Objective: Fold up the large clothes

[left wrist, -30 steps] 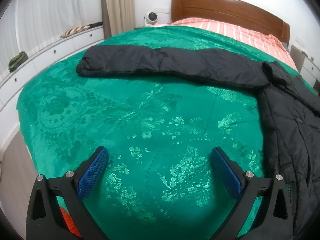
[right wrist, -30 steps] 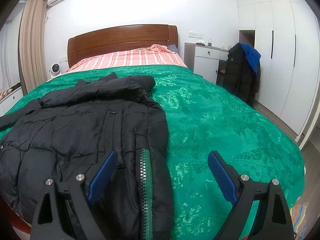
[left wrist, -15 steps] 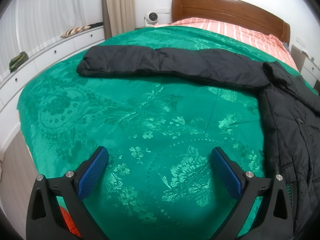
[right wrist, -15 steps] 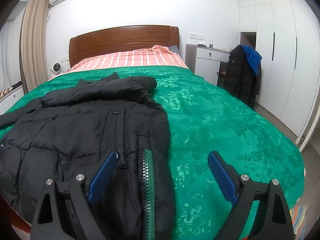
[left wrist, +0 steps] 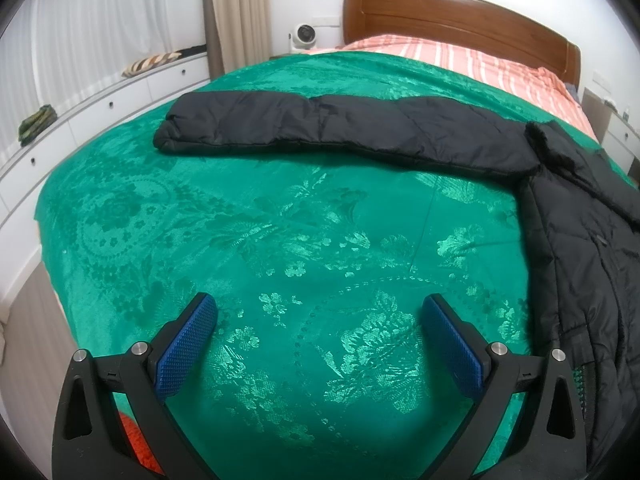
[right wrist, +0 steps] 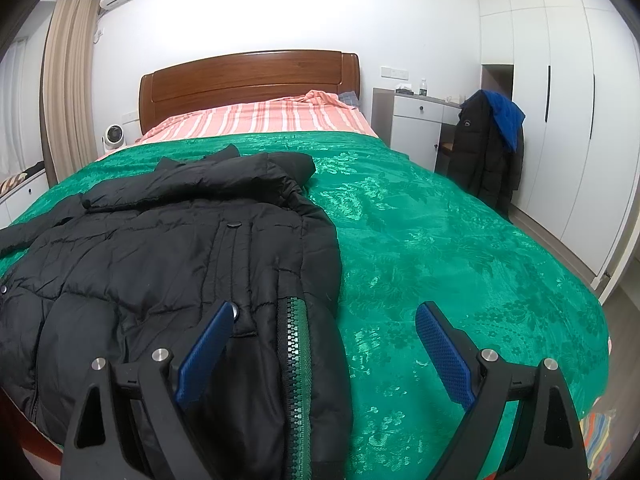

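A large black puffer jacket (right wrist: 180,248) lies spread on the green bedspread (right wrist: 440,248), its green zipper (right wrist: 298,380) running along the near front edge. In the left wrist view one sleeve (left wrist: 328,128) stretches out flat to the left across the bedspread (left wrist: 260,240), and the jacket's body (left wrist: 584,280) fills the right edge. My left gripper (left wrist: 320,340) hovers open over bare bedspread, well short of the sleeve. My right gripper (right wrist: 324,344) is open above the jacket's zipper edge, with nothing pressed between its blue pads.
A wooden headboard (right wrist: 248,80) and striped pink sheet (right wrist: 260,120) lie at the far end. White drawers (left wrist: 80,120) line the bed's left side. A dark coat (right wrist: 484,152) hangs by the white nightstand (right wrist: 416,124), with wardrobes (right wrist: 560,120) at right.
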`<state>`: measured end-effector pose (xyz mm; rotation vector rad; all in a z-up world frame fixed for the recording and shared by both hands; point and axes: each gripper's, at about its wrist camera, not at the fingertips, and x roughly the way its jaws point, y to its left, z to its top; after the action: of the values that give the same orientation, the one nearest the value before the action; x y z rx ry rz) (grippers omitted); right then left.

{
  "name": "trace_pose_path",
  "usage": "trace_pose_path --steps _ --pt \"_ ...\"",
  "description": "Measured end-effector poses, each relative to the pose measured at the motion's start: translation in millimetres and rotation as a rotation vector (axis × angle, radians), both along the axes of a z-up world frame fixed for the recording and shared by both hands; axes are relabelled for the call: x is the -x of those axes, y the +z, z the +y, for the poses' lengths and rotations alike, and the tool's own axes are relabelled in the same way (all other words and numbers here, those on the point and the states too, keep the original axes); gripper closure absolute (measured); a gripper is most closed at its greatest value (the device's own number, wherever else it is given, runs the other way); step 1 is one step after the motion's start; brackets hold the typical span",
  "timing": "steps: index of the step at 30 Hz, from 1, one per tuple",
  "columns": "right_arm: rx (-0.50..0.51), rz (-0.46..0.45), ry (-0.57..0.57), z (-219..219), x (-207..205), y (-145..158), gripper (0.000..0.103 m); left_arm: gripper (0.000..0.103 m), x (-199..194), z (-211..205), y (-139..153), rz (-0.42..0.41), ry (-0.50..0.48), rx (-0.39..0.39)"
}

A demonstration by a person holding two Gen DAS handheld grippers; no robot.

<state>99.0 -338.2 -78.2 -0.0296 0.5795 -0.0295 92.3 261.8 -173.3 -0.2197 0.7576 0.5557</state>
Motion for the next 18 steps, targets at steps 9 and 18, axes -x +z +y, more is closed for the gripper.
trace_pose_path --steps 9,18 --pt "0.003 0.002 0.004 1.0 -0.2 0.2 0.011 0.000 0.0 -0.1 0.2 0.004 -0.001 -0.003" --pt "0.005 0.008 0.004 2.2 -0.7 -0.7 0.011 0.000 0.0 -0.1 0.0 0.004 -0.001 -0.002"
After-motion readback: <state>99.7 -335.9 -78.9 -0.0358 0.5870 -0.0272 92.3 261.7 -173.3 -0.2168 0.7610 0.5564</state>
